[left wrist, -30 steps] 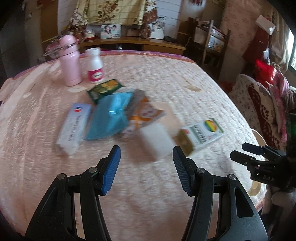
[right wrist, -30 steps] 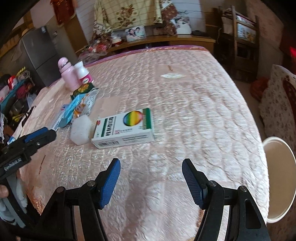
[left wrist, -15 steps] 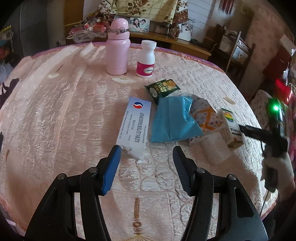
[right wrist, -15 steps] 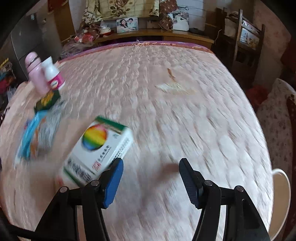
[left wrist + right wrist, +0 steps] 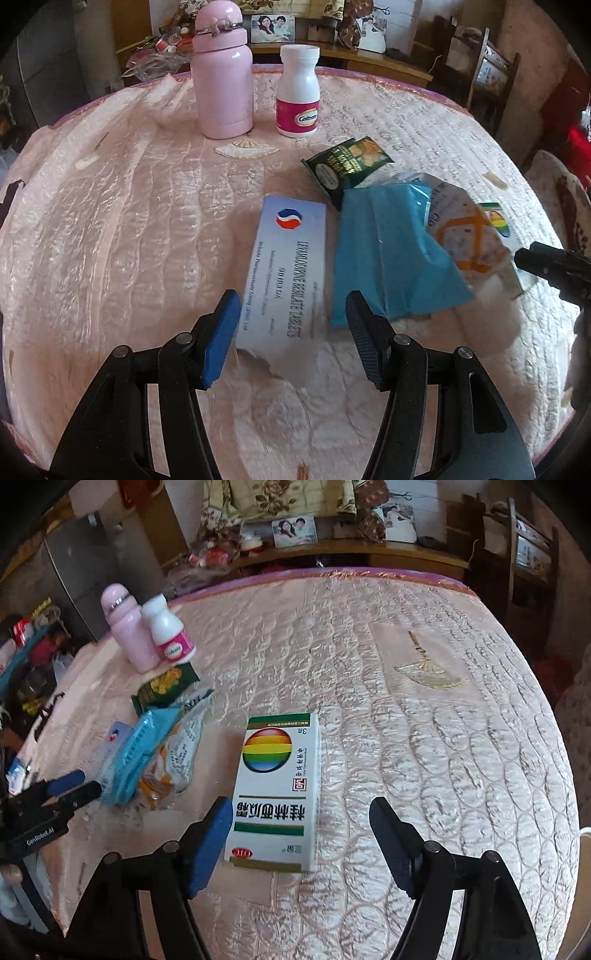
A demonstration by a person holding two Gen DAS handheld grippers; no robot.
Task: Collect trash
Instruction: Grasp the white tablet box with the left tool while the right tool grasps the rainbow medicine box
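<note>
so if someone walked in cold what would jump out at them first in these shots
Probably the white box with the rainbow ball, lying flat on the pink quilted cloth between the open right tongs. Next, the long silver tablet box reaching in between the open left tongs, with a blue packet right beside it. Behind them stand a pink flask and a white pill bottle.

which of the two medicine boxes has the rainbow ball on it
The white and green box between the right gripper's open fingers. The other, a pale blue tablets box, bears a red-and-blue logo and lies before the left gripper.
</note>
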